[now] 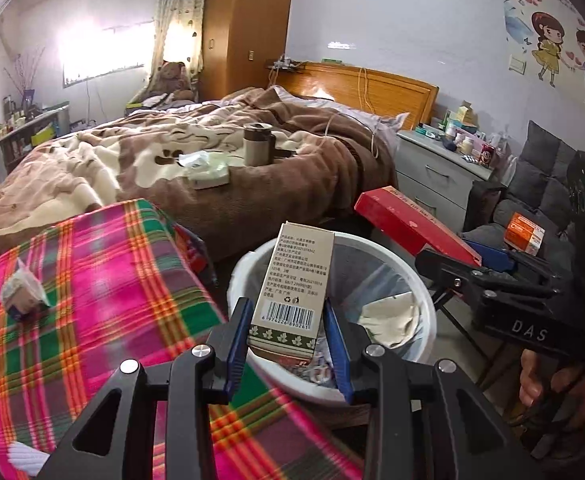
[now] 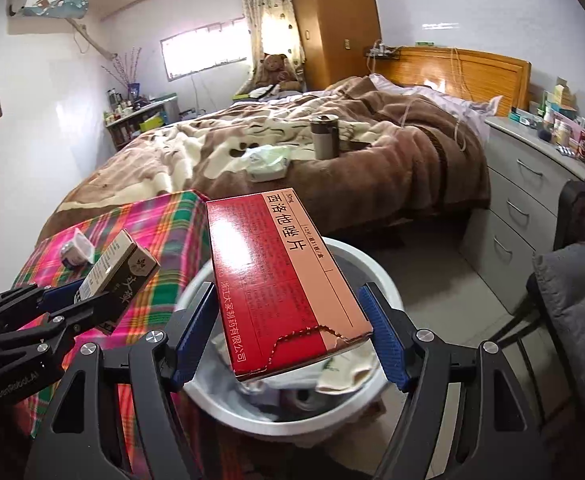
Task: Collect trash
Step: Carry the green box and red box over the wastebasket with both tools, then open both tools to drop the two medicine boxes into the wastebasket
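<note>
Above the white bin (image 1: 424,308), the left gripper (image 1: 288,332) jaws clench a beige carton (image 1: 292,284); the right gripper (image 2: 292,344) jaws clench a red box (image 2: 280,280).

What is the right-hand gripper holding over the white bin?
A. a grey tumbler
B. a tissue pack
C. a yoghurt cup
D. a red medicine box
D: the right gripper has a red medicine box between its blue fingers, above the white trash bin; the left gripper holds a beige carton.
</note>
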The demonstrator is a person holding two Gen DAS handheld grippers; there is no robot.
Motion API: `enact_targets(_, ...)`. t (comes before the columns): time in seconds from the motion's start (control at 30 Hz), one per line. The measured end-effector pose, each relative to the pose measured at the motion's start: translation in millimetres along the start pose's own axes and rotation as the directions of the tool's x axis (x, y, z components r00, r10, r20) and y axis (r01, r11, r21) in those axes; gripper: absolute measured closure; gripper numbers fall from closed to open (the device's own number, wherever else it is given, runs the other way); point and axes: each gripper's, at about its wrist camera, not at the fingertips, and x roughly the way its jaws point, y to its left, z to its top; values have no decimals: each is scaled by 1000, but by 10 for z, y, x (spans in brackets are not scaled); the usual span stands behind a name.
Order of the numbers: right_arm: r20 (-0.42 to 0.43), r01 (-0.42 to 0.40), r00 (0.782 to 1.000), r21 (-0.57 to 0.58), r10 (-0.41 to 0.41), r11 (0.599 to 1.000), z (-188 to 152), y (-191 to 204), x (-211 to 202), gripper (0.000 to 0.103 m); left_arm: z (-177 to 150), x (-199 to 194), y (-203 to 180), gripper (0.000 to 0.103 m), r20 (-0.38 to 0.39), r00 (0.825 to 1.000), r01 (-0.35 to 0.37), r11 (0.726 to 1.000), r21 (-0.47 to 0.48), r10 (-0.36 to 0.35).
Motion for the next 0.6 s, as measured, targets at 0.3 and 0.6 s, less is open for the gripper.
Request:
enact_targets(0.3,-63,17,998,-6,-17,1000,-60,-259,158,30,11,254,-252,66,-30,1000,1,1000,19,-1)
enact_targets(0.6,-121,31,992,-9,-32,999,-67,-368,343,29,29,443,-355,66,-47,999,9,1000,8,-9)
